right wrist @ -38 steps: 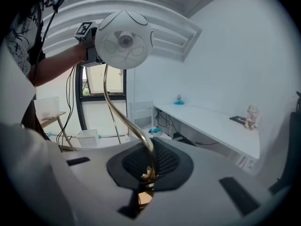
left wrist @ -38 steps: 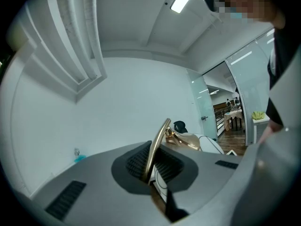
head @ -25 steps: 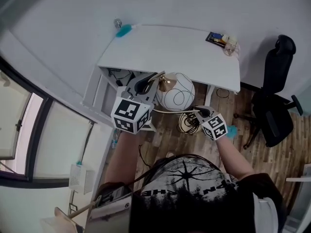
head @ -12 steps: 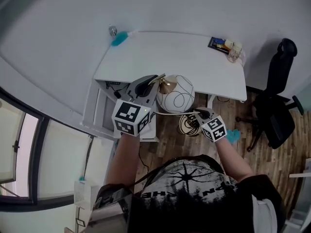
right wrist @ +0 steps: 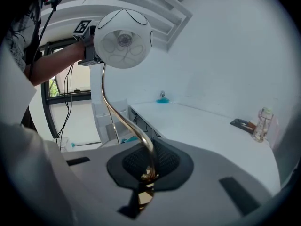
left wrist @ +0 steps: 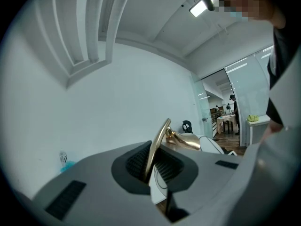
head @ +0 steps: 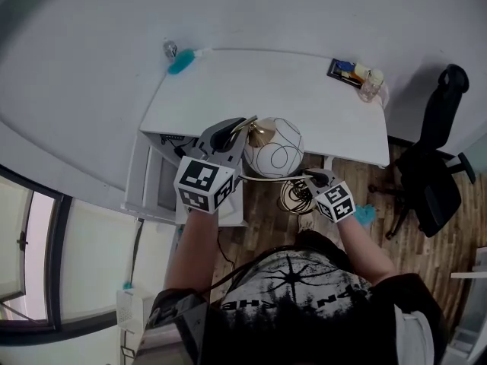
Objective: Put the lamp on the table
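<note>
Black office chair [head: 437, 158] on wood plank floor [head: 426, 268], dark-framed window [head: 27, 265] at left, clear bottle [head: 371, 84] just beside dark tray [head: 341, 70], teal object [head: 181, 63] well apart from both

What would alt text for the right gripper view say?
The right gripper clamps its jaws on the gold curved stem of a lamp, whose white globe shade rises at upper left. A white table with a bottle stretches behind.

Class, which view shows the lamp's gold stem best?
The right gripper view: the gold stem runs whole from jaws to globe shade. The left gripper view shows a short piece; the head view mostly the shade.
</note>
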A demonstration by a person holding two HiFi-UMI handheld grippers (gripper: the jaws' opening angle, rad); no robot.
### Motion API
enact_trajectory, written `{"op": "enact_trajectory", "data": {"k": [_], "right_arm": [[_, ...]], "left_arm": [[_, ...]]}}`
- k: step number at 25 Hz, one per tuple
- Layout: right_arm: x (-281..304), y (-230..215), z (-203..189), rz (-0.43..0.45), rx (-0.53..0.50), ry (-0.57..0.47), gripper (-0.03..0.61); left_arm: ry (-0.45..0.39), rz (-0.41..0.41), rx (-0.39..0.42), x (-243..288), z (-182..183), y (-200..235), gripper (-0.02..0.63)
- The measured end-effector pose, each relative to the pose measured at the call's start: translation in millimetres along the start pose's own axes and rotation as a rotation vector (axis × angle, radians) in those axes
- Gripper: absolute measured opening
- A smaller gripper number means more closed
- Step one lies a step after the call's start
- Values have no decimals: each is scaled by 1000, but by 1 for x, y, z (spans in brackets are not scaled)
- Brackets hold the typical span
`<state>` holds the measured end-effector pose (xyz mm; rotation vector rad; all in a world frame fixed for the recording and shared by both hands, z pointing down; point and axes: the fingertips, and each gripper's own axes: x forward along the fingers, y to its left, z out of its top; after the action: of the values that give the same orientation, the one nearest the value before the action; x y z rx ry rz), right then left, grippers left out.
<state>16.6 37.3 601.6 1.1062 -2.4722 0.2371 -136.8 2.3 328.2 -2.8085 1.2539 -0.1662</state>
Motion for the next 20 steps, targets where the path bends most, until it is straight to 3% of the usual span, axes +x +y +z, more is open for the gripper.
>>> {"op": "enact_trajectory", "data": {"k": [20], "right_arm": [[90,-144,64,130,-49,-19,19]], "left_arm": [[11,127,10,136,24,78,20]]}}
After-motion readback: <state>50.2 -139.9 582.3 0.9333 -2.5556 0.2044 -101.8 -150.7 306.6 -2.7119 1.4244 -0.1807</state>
